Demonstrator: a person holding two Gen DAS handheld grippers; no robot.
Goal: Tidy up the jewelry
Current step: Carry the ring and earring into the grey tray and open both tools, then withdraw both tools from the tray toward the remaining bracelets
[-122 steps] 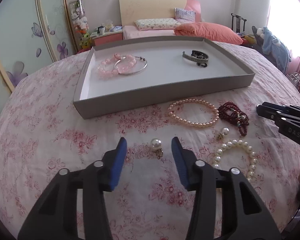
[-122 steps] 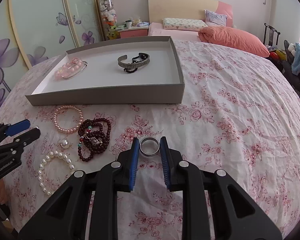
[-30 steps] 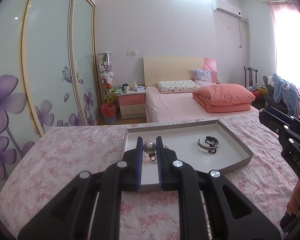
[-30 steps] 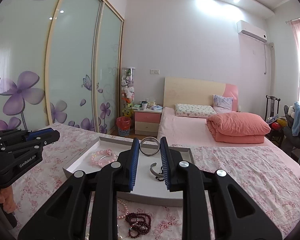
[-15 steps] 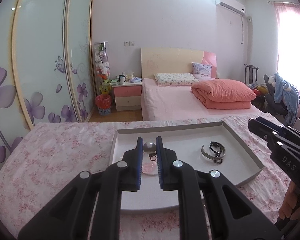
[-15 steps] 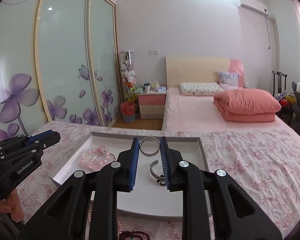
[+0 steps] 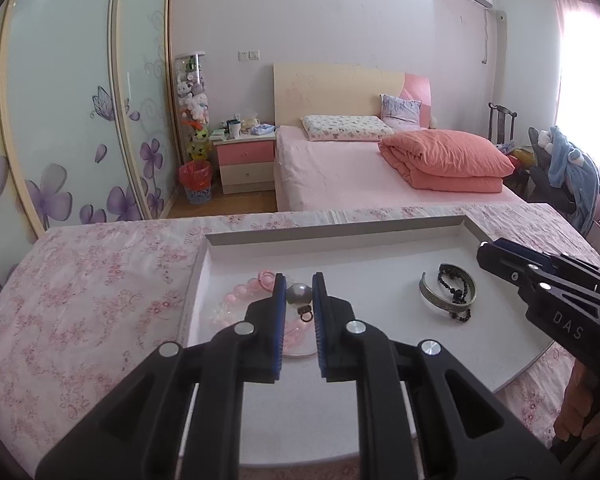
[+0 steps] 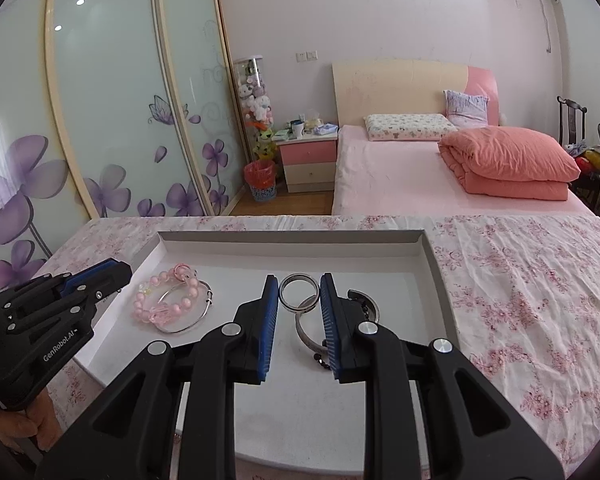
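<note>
Both claws have come forward and dipped since a second ago, so the tray now fills the near ground beneath them where before it lay farther off under the far bed. The left claw point(image 7: 299, 294) slants downward over the left half of the tray point(image 7: 340, 236), its blue pads pressed onto a pearl earring point(image 7: 299, 294); the pearl sits between the tips and its small dark ring fitting hangs just below. The right claw point(image 8: 299, 294) slants down at much the same angle over the middle of the tray, pinching a silver ring point(image 8: 298, 293) by its two sides, so the ring stands on edge with its opening facing the camera. A hand shows at the near left corner of the right view, under the left claw's handle.

The tray is a shallow grey box with a white floor, resting on a worktop covered in a pink flowered cloth point(image 8: 540, 288). On its left side lie pink bead bracelets point(image 8: 168, 300) with a thin silver bangle point(image 8: 196, 320) through them. Right of the middle lies an open silver cuff point(image 7: 448, 292), gap towards the far side, with a string of black beads point(image 7: 458, 282) draped across it; in the right view it lies partly hidden behind the right claw.
</note>
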